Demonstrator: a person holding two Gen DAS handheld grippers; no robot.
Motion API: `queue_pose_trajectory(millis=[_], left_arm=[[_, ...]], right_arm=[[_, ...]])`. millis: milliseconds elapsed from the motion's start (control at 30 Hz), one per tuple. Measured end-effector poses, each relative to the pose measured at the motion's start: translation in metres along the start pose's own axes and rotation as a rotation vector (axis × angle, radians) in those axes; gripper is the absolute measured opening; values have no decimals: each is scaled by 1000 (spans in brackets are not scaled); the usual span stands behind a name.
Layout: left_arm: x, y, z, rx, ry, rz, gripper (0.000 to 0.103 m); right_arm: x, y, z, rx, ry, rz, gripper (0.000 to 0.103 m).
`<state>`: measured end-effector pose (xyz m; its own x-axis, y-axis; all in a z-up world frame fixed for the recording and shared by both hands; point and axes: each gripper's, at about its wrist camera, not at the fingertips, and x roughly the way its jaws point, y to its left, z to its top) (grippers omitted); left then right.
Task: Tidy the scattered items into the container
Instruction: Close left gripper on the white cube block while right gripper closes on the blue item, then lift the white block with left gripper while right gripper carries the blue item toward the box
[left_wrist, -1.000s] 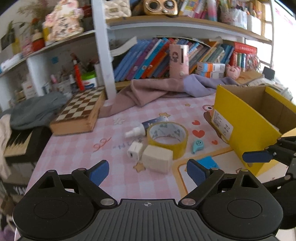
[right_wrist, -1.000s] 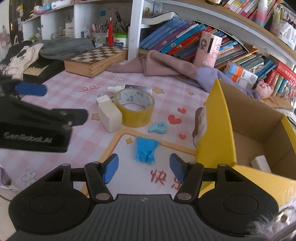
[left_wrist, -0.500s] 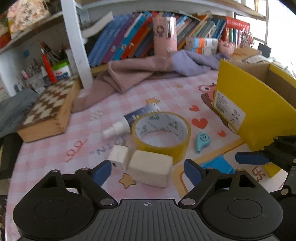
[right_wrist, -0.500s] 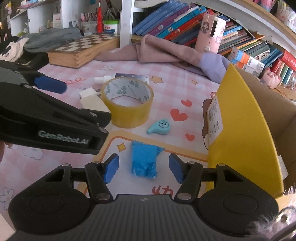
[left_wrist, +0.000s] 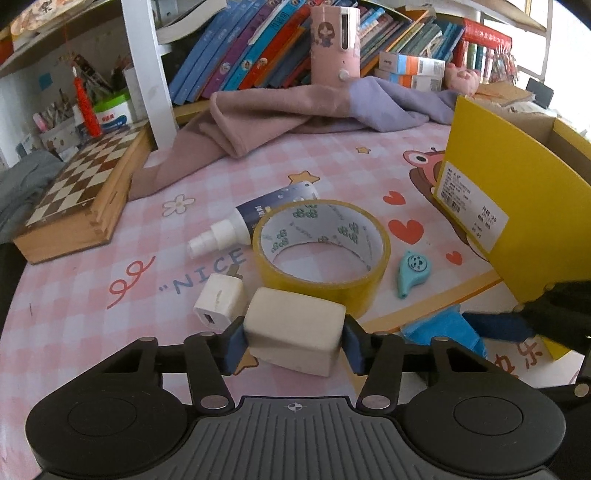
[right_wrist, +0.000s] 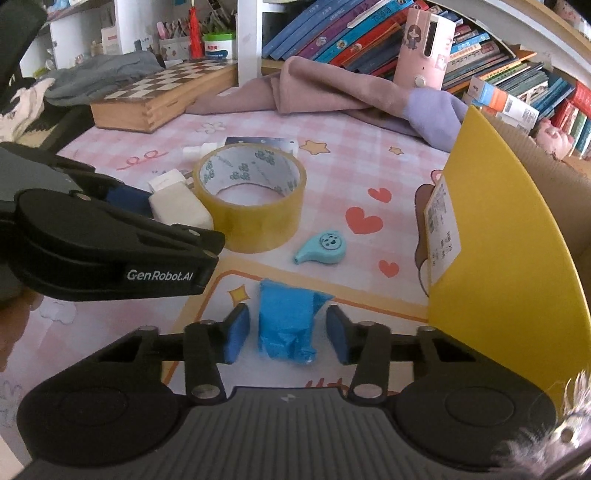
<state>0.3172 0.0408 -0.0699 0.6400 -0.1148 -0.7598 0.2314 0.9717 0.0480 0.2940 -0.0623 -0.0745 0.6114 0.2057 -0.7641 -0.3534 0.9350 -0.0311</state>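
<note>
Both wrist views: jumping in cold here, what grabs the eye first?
The left gripper, low in its view, has its jaws closing on a cream block, pads at both sides. The right gripper is closing around a crumpled blue packet, small gaps still showing. Behind them stands a big roll of yellow tape, and a yellow cardboard box fills the right side.

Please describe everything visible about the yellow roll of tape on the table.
The tape roll is a wide ring with a glossy yellow outside and a white inner core printed with small green marks. It lies flat, hole upward, on the pink checked table cover. The spray bottle lies just behind it; the cream block sits close in front. No gripper touches it.
</note>
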Motion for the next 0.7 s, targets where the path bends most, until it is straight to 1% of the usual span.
queue_pose_trajectory(millis=[67,233,433,533,700], left_arm=[[-3,1,-1,-10,2,-1,48],[-16,6,-5,-56,2,-11,48],[-46,12,-13,-114,-39,-17,48],[-62,14,-17,-137,-62,-4,48],[-85,15,-24,-158,-70,38,48]], right_arm=[[0,1,1,4,2,0,29],[-3,3,2,-3,-4,13,27],[-22,8,3,-40,-49,14,27],[-34,11,1,-65,-64,21,27],[-56,15,1,-94,-86,43,27]])
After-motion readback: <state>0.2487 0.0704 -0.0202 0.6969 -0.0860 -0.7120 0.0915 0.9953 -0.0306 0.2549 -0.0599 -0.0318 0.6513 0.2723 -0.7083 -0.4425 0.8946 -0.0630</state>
